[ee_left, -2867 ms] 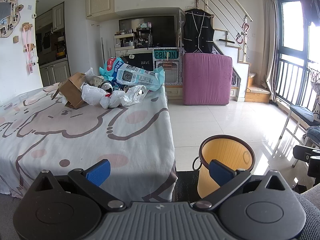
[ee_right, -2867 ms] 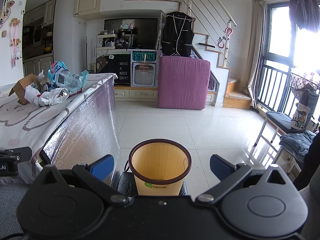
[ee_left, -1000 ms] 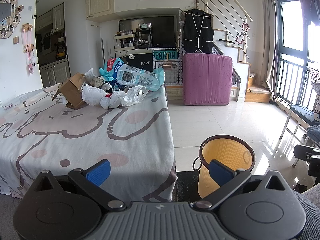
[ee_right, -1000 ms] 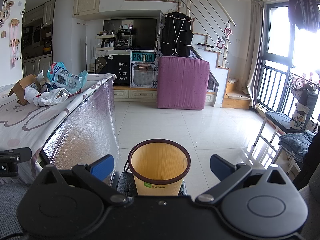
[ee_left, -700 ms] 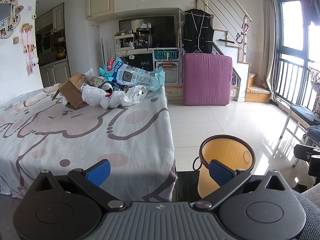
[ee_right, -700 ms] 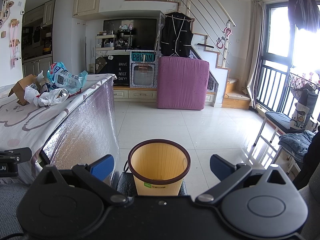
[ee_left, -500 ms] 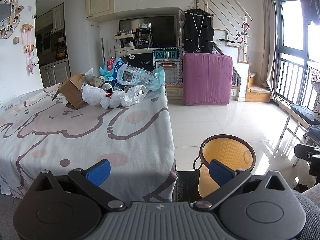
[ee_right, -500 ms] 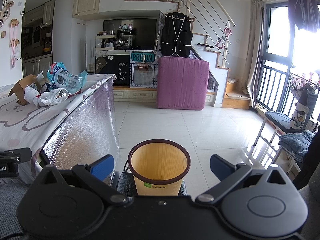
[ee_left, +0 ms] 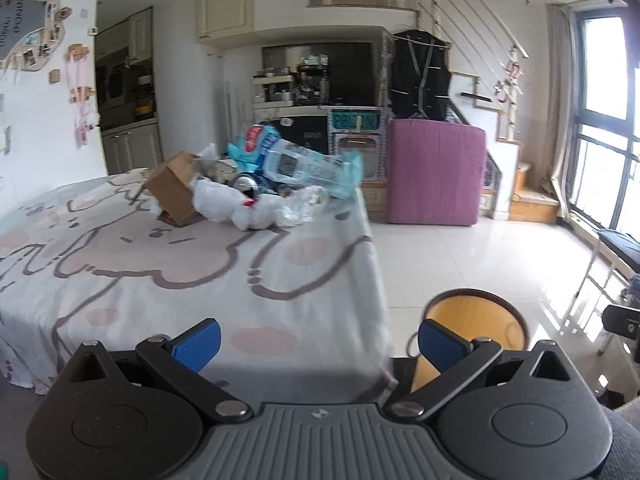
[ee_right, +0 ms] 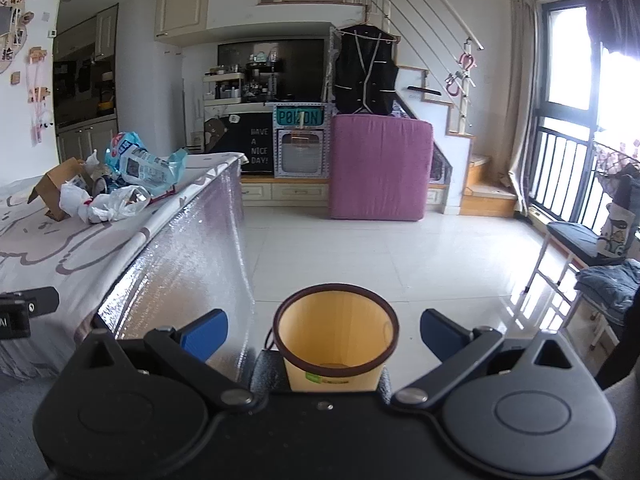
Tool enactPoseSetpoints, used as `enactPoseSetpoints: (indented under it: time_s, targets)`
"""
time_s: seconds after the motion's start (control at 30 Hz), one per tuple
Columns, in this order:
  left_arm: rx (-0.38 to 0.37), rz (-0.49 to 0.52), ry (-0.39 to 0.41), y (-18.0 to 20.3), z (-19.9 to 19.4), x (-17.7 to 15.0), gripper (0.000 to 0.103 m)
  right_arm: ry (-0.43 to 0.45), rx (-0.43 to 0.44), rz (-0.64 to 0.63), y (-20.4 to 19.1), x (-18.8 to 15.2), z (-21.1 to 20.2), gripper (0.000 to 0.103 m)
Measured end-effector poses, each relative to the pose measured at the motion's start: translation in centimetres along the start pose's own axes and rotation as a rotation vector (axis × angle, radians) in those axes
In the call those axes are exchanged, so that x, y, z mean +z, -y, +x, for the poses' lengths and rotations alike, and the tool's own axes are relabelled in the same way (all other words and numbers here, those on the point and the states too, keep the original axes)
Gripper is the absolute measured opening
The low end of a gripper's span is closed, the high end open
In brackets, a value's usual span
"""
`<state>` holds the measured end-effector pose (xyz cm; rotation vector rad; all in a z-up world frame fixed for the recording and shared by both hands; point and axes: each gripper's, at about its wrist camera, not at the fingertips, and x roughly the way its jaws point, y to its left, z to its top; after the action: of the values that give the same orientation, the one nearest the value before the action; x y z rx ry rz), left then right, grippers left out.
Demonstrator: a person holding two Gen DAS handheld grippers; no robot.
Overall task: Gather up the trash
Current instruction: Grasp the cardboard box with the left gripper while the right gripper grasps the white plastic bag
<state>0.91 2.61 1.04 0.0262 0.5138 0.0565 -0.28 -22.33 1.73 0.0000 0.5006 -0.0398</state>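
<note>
A heap of trash lies at the far end of the table: a brown cardboard box (ee_left: 171, 194), crumpled white plastic bags (ee_left: 224, 204), a metal can (ee_left: 245, 182) and a large blue-and-white packet (ee_left: 308, 168). The same heap (ee_right: 116, 184) shows far left in the right wrist view. An empty yellow bin with a dark rim (ee_right: 336, 340) stands on the floor by the table's near corner, also visible as the bin (ee_left: 476, 320) in the left wrist view. My left gripper (ee_left: 318, 342) is open over the table's near edge. My right gripper (ee_right: 324, 330) is open just above the bin.
The table carries a cartoon-print cloth (ee_left: 160, 264) with a shiny plastic side (ee_right: 192, 256). A purple cushion block (ee_right: 380, 168) stands across the tiled floor (ee_right: 384, 256). A chair with clothes (ee_right: 600, 276) sits at the right by the window.
The left gripper has risen and tilted toward the table, so the bin sits lower in its view. The right gripper has barely moved.
</note>
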Motion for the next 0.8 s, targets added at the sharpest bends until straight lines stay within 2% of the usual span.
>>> enactPoseSetpoints:
  time_s: [0.13, 0.33, 0.57, 0.8]
  targets:
    - [0.012, -0.025, 0.011, -1.8, 0.7, 0.5, 0.103, 0.007, 0.030, 0.002, -0.7, 0.7, 1.3, 0.103]
    - [0.086, -0.062, 0.053, -4.9, 2.0, 2.1, 0.103, 0.017, 0.088, -0.004, -2.5, 2.3, 3.7, 0.103]
    - [0.149, -0.101, 0.040, -9.7, 4.6, 4.1, 0.103, 0.043, 0.175, -0.046, -6.0, 4.7, 6.6, 0.103]
    - [0.114, -0.200, 0.037, -14.1, 8.1, 6.1, 0.103, 0.077, 0.269, -0.109, -10.5, 7.3, 9.5, 0.103]
